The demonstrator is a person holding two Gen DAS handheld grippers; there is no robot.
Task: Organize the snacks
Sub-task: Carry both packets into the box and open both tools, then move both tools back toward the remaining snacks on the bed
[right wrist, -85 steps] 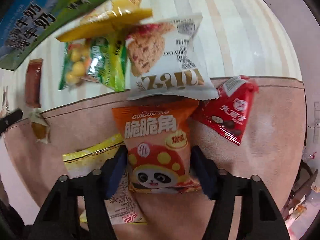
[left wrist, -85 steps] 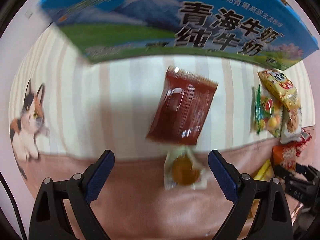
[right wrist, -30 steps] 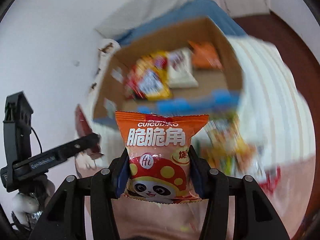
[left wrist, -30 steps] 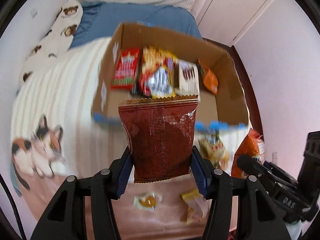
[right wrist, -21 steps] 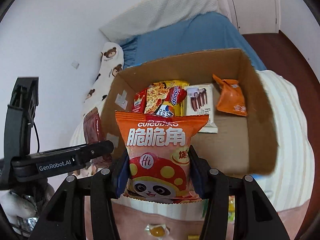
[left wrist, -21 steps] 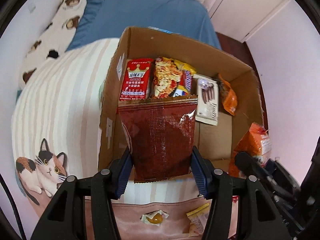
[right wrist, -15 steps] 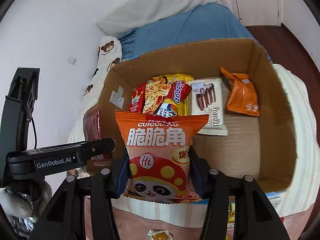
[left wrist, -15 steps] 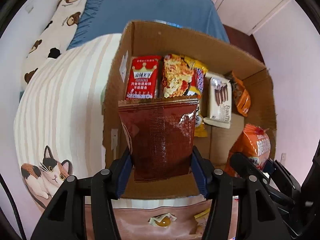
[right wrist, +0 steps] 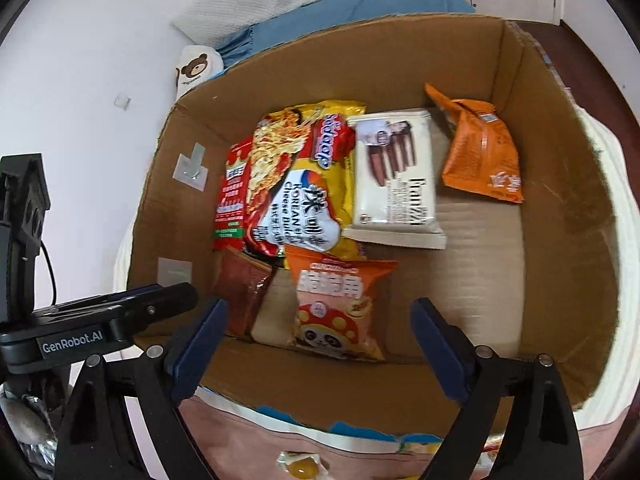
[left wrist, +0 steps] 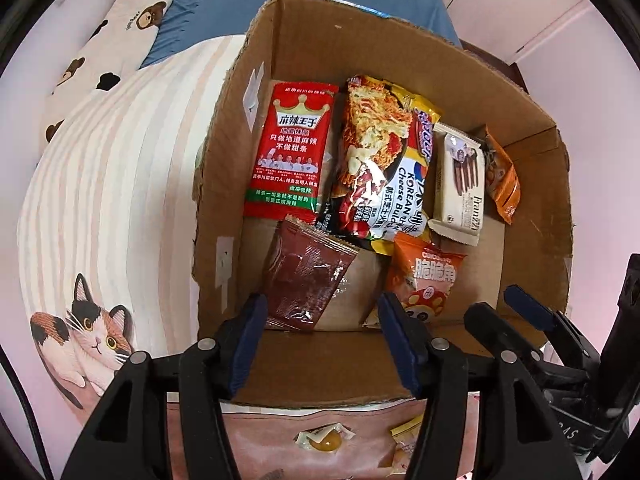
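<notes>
Both packets dropped into box (left wrist: 304, 40); orange packet (right wrist: 336, 308) blurred, claws opening.

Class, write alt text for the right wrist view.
An open hand-held gripper, jaws opening, hangs over a cardboard box where an orange panda snack bag lies beside a dark red packet, noodles and wafers.

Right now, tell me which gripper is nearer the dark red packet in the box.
Left. The left gripper hangs just above the dark red packet, jaws opening, pads clear of it. The right gripper hangs above the orange panda packet beside it.
</notes>
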